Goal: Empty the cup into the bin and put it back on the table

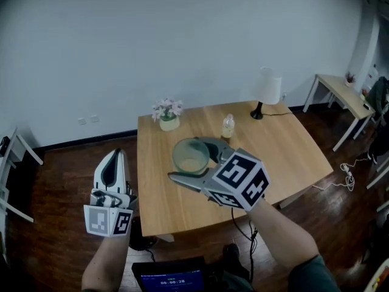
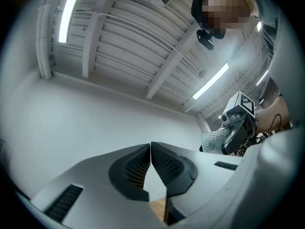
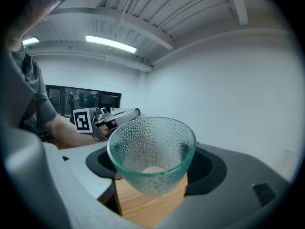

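Observation:
My right gripper point(image 1: 193, 161) is shut on a pebbled green-tinted glass cup point(image 1: 189, 155), one jaw on each side, above the middle of the wooden table point(image 1: 292, 151). In the right gripper view the cup point(image 3: 151, 149) stands upright between the dark pads point(image 3: 206, 162) with its mouth toward the camera, and I see nothing inside it. My left gripper point(image 1: 115, 157) hangs over the dark floor left of the table. Its ribbed pads point(image 2: 164, 163) meet at the tips with nothing between them, and it points up toward the wall and ceiling. In that view the right gripper point(image 2: 238, 123) carries the cup point(image 2: 215, 140).
A small pot of pink flowers point(image 1: 168, 114), a little bottle point(image 1: 228, 126) and a white lamp point(image 1: 266, 90) stand along the table's far side. A side table point(image 1: 341, 96) and cables point(image 1: 347, 172) are on the right. A screen point(image 1: 170, 278) sits by the person's feet, with a dark object point(image 1: 141, 239) near it.

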Available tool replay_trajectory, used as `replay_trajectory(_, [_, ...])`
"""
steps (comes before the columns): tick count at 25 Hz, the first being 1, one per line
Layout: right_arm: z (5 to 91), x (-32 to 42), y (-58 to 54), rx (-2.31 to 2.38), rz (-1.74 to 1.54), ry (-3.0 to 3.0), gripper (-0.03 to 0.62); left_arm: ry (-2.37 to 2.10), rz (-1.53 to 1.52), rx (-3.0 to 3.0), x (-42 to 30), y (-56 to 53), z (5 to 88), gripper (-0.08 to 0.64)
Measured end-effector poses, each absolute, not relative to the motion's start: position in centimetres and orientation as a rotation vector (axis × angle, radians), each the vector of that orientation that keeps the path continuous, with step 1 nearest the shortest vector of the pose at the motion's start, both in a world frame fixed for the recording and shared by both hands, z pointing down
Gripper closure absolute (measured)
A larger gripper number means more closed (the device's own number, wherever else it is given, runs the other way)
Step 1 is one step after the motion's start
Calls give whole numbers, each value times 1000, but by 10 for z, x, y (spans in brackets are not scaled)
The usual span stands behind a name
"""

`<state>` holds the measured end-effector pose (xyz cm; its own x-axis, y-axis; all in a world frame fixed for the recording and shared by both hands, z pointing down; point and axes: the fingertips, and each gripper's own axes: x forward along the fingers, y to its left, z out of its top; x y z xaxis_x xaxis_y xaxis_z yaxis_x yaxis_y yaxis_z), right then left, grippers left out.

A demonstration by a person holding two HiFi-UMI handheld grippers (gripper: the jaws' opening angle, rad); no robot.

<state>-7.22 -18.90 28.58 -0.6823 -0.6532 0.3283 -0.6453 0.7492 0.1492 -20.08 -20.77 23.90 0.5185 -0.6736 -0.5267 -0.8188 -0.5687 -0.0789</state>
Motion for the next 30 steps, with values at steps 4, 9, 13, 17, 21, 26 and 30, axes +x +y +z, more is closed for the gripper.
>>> replay_trajectory(4, [284, -8, -187, 1028, -20, -2593, 195, 1254, 624, -2458, -143, -208, 242, 560])
replay_trajectory(9, [288, 67, -191, 1018, -6, -2608, 195, 1275, 585, -2455, -73, -203, 244, 560])
replay_trajectory(13, [292, 113, -199, 981, -16, -2619, 195, 1307, 563, -2437, -27, -207, 248, 560])
replay_trajectory(17, [302, 150, -208, 950, 2, -2624, 195, 1344, 538, -2445, 13, -212, 259, 560])
replay_trajectory(21, [317, 171, -220, 932, 32, -2615, 195, 1358, 495, -2477, 42, -218, 270, 560])
replay_trajectory(26, [345, 177, -240, 932, 83, -2603, 195, 1356, 434, -2529, 58, -235, 289, 560])
replay_trajectory(30, [373, 170, -258, 936, 157, -2595, 195, 1348, 379, -2594, 65, -260, 313, 560])
